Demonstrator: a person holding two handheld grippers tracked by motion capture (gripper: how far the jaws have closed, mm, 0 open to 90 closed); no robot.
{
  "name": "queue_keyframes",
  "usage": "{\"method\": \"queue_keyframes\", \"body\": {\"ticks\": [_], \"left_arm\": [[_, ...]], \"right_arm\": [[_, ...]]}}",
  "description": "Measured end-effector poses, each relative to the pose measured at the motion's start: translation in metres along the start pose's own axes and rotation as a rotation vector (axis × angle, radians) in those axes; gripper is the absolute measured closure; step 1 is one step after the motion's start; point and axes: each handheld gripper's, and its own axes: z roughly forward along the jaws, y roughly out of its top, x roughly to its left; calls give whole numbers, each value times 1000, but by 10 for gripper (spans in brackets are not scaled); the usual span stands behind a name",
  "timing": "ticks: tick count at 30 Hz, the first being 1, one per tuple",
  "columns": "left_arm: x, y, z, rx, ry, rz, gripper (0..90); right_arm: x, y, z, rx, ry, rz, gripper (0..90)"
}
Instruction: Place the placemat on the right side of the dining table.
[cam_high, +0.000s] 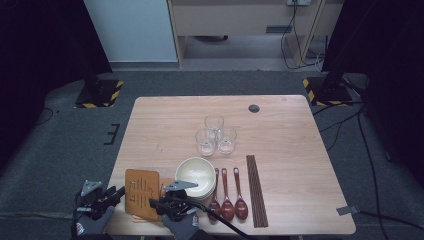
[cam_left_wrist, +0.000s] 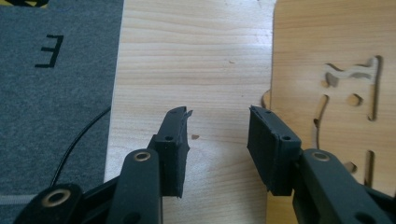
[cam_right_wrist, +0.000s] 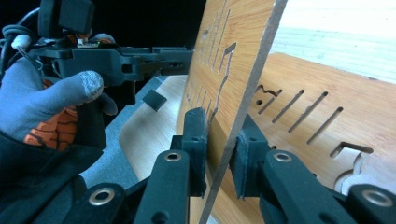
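Right gripper (cam_right_wrist: 217, 144) is clamped on the edge of a thin wooden cut-out mat (cam_right_wrist: 233, 65), tipping it up off a second mat (cam_right_wrist: 322, 121) lying flat under it at the near-left corner of the bench (cam_left_wrist: 196, 56). The bite looks shallow, right at the rim, so the raised mat could pivot or slip out and slap back down. Left gripper (cam_left_wrist: 217, 140) hangs just off the mats' left edge, jaws apart with nothing between them, over bare wood; its jaws have just been closing, so if it shuts before reaching the board it catches air. The flat mat (cam_left_wrist: 327, 56) sits touching or nearly touching its right jaw, so a nudge could slide it. In the high view the mats (cam_high: 142, 192) lie close to the bench's near edge, so a dropped one may go to the floor. Just beside them sits a stack of bowls (cam_high: 196, 175), then three spoons (cam_high: 227, 197) and chopsticks (cam_high: 256, 190); a swinging mat could knock them. The three glasses (cam_high: 216, 135) farther back look safe.
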Motion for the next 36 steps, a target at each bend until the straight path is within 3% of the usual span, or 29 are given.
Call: {"method": "queue_keyframes", "body": {"ticks": [2,3,4,5,10,13,22,36], "left_arm": [[-4,1,0,-10,-87,-30,488],[-4,1,0,-10,-87,-30,495],[-12,3,-1,-11,-49,39,485],[-13,4,-3,-15,-37,52,491],[-10,4,-5,-54,-48,15,428],[-11,6,-8,-80,-37,20,405],[-6,4,-10,-96,-1,11,349],[-4,2,-6,-68,23,5,301]], "right_arm": [[0,1,0,-2,13,4,767],[0,1,0,-2,13,4,767],[3,0,4,8,16,2,762],[3,-1,4,9,18,0,768],[3,-2,3,1,23,23,826],[2,-2,2,-6,31,30,867],[2,-2,1,-11,34,19,872],[5,2,-8,-44,16,-9,873]]}}
